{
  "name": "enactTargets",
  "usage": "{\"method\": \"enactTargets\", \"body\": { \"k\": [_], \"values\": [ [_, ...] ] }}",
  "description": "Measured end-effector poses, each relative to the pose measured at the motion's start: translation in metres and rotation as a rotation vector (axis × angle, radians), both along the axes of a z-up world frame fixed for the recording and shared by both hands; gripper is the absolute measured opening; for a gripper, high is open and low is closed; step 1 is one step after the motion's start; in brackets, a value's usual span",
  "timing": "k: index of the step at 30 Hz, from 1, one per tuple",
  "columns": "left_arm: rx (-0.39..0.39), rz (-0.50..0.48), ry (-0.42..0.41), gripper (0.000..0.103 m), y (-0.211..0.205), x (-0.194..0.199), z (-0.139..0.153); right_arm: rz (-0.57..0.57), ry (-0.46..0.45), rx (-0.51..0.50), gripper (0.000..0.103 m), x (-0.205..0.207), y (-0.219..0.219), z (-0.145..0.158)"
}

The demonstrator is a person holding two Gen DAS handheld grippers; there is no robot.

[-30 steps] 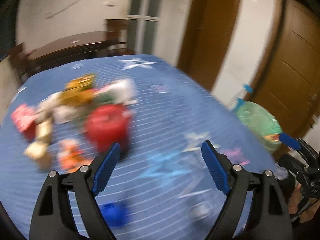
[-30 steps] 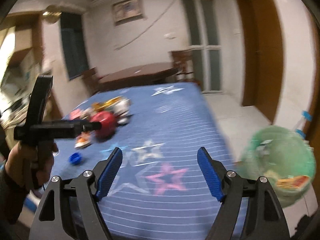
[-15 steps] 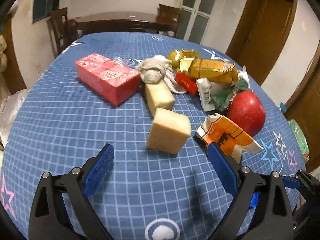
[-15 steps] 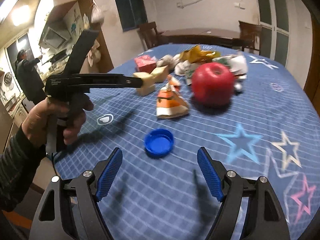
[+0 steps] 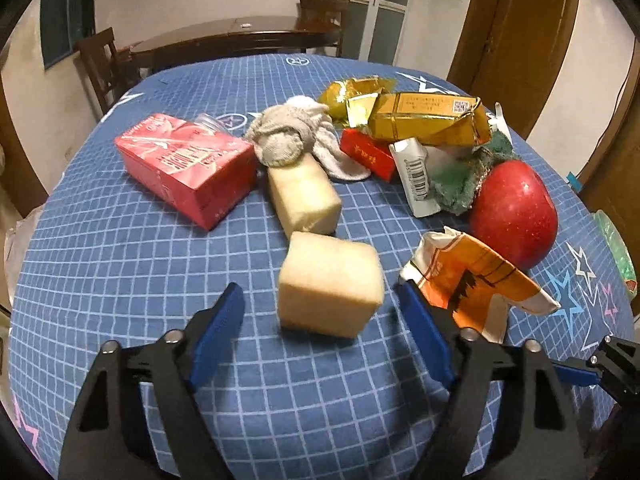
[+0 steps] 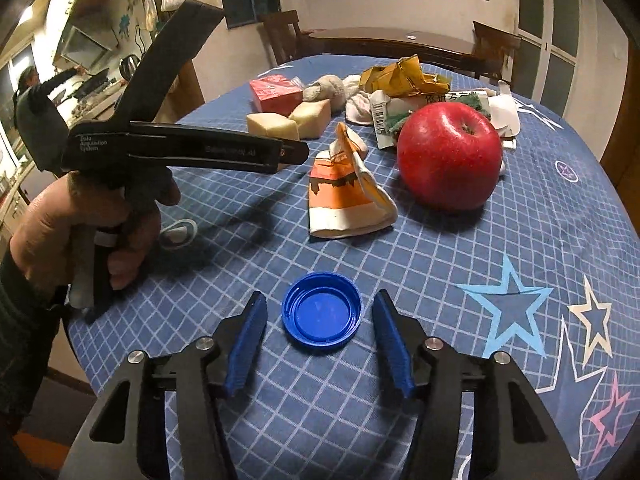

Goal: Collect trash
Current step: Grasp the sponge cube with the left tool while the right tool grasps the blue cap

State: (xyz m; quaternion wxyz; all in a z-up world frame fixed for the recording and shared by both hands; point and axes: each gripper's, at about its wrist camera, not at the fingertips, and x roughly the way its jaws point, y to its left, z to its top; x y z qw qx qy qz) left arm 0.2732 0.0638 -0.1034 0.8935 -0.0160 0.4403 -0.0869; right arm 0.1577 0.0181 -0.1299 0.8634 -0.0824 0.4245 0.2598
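Left tongs [image 5: 320, 312] spread, closing around foam block [image 5: 330, 284], hiding orange wrapper's [image 5: 476, 280] corner; right tongs [image 6: 318, 320] spread, closing around blue cap [image 6: 322, 312].

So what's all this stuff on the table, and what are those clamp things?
foam blocks: two, cream, centre, one between the left jaws, untouched
carton: one, red, left
cloth: one, grey-white, behind the blocks
gold wrappers: crumpled, gold, back
red pack: one, under the gold
apple: one, red, right
orange wrapper: one, beside the apple
cap: one, blue, between the right jaws, untouched
tablecloth: blue, checked, stars
left gripper: open, closing
right gripper: open, closing
hand: holding the left gripper
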Motion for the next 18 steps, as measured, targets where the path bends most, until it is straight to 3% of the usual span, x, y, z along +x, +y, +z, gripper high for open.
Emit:
{"method": "enactTargets", "body": {
  "k": [5, 10, 18],
  "values": [
    [-0.020, 0.006, 0.003, 0.062, 0.003, 0.009, -0.004, -0.012, -0.019, -0.033, 0.045, 0.001, 0.002, -0.001],
    [-0.032, 0.015, -0.004, 0.042, 0.007, 0.007, -0.004, -0.025, -0.029, -0.035, 0.041, 0.000, 0.001, -0.003],
    [-0.035, 0.023, -0.070, 0.038, 0.004, -0.026, 0.008, -0.062, -0.120, 0.004, 0.041, -0.012, -0.011, 0.007]
  ]
}}
